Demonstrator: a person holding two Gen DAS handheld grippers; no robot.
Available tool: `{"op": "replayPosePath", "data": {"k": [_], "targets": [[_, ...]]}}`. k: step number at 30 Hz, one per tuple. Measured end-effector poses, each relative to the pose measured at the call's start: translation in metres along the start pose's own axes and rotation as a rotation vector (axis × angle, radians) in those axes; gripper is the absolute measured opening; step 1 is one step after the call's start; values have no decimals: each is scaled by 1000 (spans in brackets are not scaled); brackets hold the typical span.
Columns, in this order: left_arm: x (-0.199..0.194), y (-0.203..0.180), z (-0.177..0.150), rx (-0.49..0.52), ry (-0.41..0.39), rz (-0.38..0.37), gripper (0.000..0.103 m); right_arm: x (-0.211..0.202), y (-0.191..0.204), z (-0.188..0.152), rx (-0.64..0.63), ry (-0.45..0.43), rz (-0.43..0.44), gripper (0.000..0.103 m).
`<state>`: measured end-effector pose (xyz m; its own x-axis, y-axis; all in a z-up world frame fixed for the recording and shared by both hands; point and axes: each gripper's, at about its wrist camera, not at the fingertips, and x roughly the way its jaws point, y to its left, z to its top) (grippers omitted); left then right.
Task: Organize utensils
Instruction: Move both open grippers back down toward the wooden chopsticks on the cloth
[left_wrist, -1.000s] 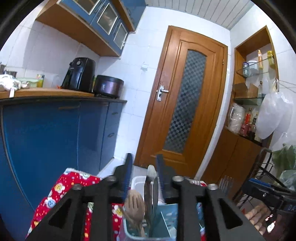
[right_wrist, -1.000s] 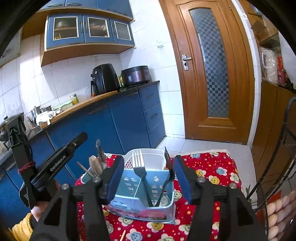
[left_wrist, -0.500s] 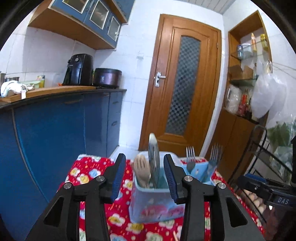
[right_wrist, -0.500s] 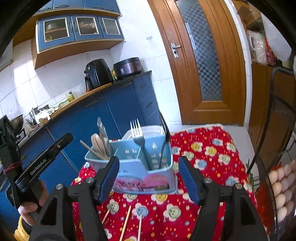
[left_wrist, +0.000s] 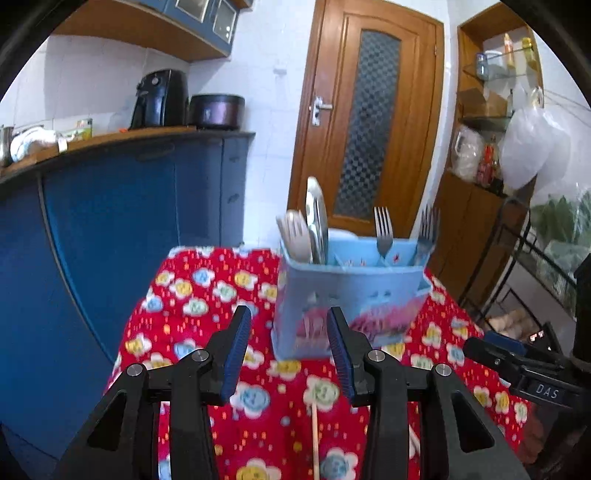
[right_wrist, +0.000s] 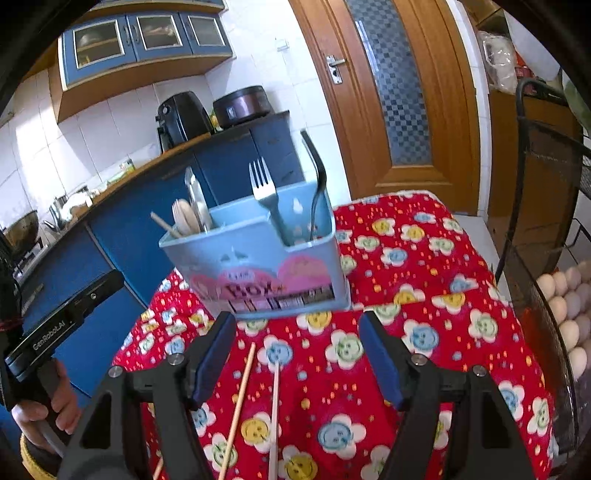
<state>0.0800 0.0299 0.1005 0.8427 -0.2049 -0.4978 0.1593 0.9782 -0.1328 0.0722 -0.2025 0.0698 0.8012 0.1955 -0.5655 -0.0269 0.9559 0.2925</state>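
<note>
Utensils are partly sorted already: the blue caddy, in the middle of the right wrist view, holds a silver fork, a dark utensil, a wooden spoon and a metal piece beside it. Left to do, by my judgement, are the chopsticks lying loose on the red flowered cloth, in the lower middle of that frame. They run between the fingers of the right gripper, whose jaws are opening with nothing pressed between the pads. The left gripper, lower middle of its own view, stands about half open and empty; one chopstick lies just below its gap, the caddy beyond
</note>
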Motion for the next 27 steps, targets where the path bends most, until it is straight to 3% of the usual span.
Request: {"op": "replayPosePath", "data": {"k": [22, 27], "targets": [[22, 7, -69, -8, 276, 0, 44, 16, 8, -55, -38, 165, -24, 73], [27, 5, -80, -1, 320, -7, 44, 25, 13, -64, -57, 221, -2, 60]]}}
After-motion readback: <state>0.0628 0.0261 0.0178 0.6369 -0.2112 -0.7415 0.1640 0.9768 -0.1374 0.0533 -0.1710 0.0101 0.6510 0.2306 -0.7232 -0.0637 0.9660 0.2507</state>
